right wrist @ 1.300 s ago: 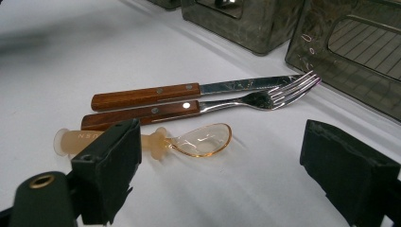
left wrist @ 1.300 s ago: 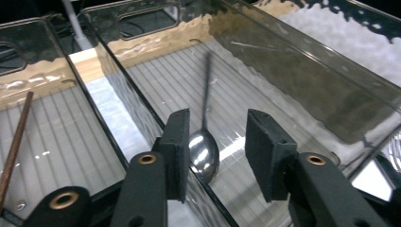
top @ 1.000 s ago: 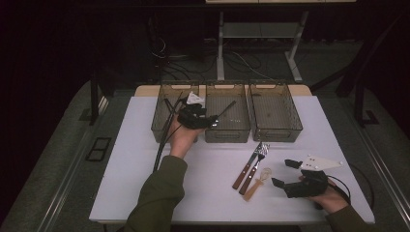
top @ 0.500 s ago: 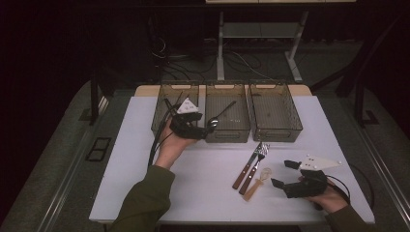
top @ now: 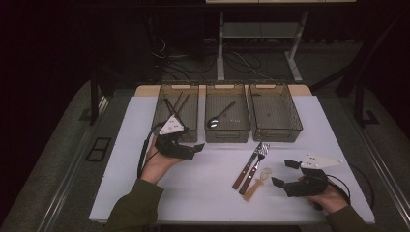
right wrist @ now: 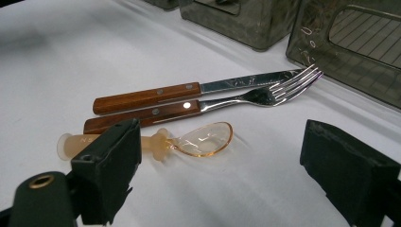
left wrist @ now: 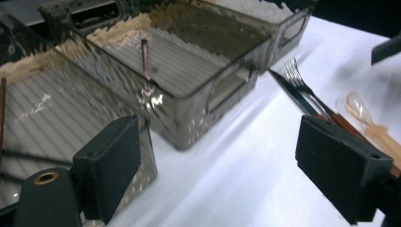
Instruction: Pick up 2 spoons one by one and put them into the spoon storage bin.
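Now that our left gripper [top: 197,147] has left the middle bin [top: 227,137], jaws just opened wide and empty, we turn toward the fork [top: 255,162].

Olive-green sleeves [top: 138,209], black claws, grey three-cornered plates [top: 172,126], black cables [top: 143,152]

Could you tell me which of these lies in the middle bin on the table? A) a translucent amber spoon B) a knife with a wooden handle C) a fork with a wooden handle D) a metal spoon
D: in the high view a metal spoon lies in the middle bin, while the fork, the knife and the amber spoon lie on the table in front of the bins.
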Tool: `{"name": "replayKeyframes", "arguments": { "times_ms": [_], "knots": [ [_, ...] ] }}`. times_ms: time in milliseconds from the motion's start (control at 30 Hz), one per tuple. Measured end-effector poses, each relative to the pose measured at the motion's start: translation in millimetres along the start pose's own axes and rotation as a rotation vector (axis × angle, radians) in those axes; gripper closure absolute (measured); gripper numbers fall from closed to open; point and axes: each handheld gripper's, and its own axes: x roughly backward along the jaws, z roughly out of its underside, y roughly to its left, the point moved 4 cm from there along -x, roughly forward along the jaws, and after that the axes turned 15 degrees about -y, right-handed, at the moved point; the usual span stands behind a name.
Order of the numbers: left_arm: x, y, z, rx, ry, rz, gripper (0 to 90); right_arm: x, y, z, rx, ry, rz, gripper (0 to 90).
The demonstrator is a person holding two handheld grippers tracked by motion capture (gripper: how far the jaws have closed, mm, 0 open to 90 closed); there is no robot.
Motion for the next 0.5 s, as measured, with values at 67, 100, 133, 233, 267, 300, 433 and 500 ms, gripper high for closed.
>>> {"name": "replayKeyframes", "arguments": {
  "times_ms": [67,100,133,233,267,300,433,500],
  "knots": [
    [5.7,-2.6,3.7,-0.004,0.000,0.007,13.6,0.1,0.1,0.2,0.000,0.010,-0.001,13.5],
    [8.5,-3.9,5.5,-0.007,0.002,0.012,13.4,0.1,0.3,0.3,-0.001,0.015,-0.002,13.6],
    [10.8,-5.1,7.4,-0.010,0.004,0.017,12.9,0.1,0.4,0.3,0.001,0.020,-0.005,13.9],
    [17.1,-8.9,14.0,-0.014,0.008,0.012,8.9,0.6,1.0,-0.1,-0.003,0.029,-0.017,14.0],
    [19.9,-10.0,16.3,-0.018,0.009,0.009,7.7,0.8,0.8,-0.2,-0.006,0.033,-0.019,14.1],
    [22.1,-11.4,18.5,-0.014,0.011,0.012,6.9,0.9,0.1,-0.3,-0.006,0.035,-0.021,14.1],
    [30.4,-17.3,27.0,-0.007,0.024,0.026,2.2,2.4,-0.8,-1.2,-0.009,0.053,-0.024,14.0],
    [34.2,-19.4,30.5,-0.004,0.028,0.029,0.1,3.0,-0.6,-2.0,-0.008,0.058,-0.029,14.0]
  ]
}}
